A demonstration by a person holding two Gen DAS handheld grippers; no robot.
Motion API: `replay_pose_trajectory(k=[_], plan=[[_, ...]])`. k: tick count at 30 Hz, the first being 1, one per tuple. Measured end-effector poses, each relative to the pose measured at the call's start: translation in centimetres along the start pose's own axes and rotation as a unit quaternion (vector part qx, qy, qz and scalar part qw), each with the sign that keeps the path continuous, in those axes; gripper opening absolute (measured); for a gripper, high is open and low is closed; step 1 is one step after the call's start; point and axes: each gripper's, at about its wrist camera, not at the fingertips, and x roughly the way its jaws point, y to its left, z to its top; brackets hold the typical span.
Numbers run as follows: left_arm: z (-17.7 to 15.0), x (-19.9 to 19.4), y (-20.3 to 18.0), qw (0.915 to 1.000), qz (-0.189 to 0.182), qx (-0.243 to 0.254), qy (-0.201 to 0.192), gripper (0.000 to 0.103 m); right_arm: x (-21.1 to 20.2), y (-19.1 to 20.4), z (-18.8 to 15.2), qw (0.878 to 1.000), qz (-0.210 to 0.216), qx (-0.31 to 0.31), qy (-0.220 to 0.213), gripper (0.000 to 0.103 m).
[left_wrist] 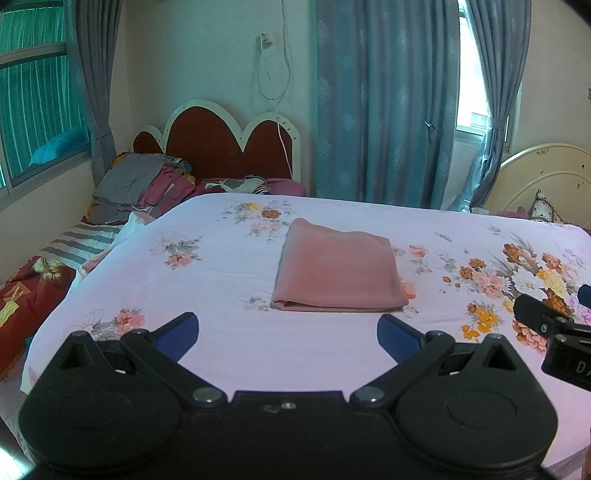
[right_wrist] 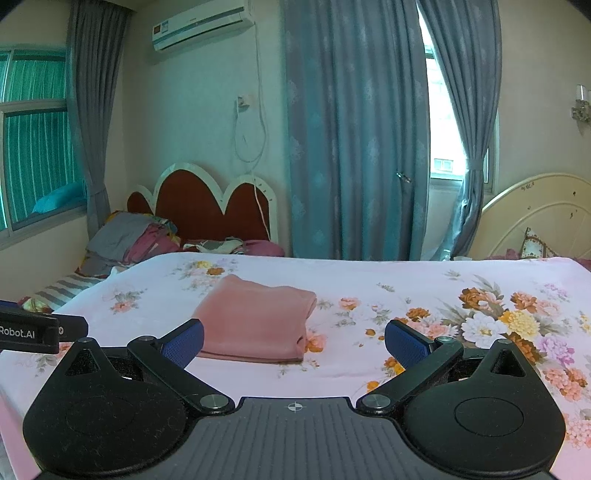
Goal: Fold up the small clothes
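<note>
Pink cloth [left_wrist: 338,266], folded into a neat rectangle, was seen from the left wrist view lying flat on a floral bedsheet [left_wrist: 221,332], near the middle of the bed. The left gripper [left_wrist: 288,332] was held above the sheet just short of the cloth, its blue-padded jaws spread wide apart with nothing between them. Part of the right gripper [left_wrist: 554,328] was caught at the right edge of this view. Behind the bed, a red headboard [left_wrist: 221,147] with a white scalloped border and long blue-grey curtains [left_wrist: 384,110] were shown. From the right wrist view, the same folded cloth [right_wrist: 255,325] was seen lying ahead and to the left, partly hidden behind one blue fingertip [right_wrist: 184,343]. The right gripper [right_wrist: 293,345] was likewise held with its jaws wide apart and empty, over the sheet [right_wrist: 406,280]. A white air conditioner [right_wrist: 203,26] was mounted high on the wall.
</note>
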Motion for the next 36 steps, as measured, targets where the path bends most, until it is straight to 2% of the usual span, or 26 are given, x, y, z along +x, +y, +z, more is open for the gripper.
replay_pose_trajectory(k=[25, 31, 36], plan=[[0.3, 0.6, 0.0, 1.0000, -0.003, 0.000, 0.006, 0.103, 0.5, 0.0, 0.1, 1.000, 0.003, 0.001, 0.004, 0.103], [0.4, 1.7, 0.3, 0.9999, -0.010, -0.003, 0.007, 0.100, 1.1, -0.1, -0.3, 1.000, 0.002, 0.003, 0.008, 0.103], [0.9, 3.4, 0.7, 0.9999, 0.002, -0.013, 0.003, 0.101, 2.0, -0.9, -0.7, 1.000, -0.008, 0.007, 0.016, 0.103]])
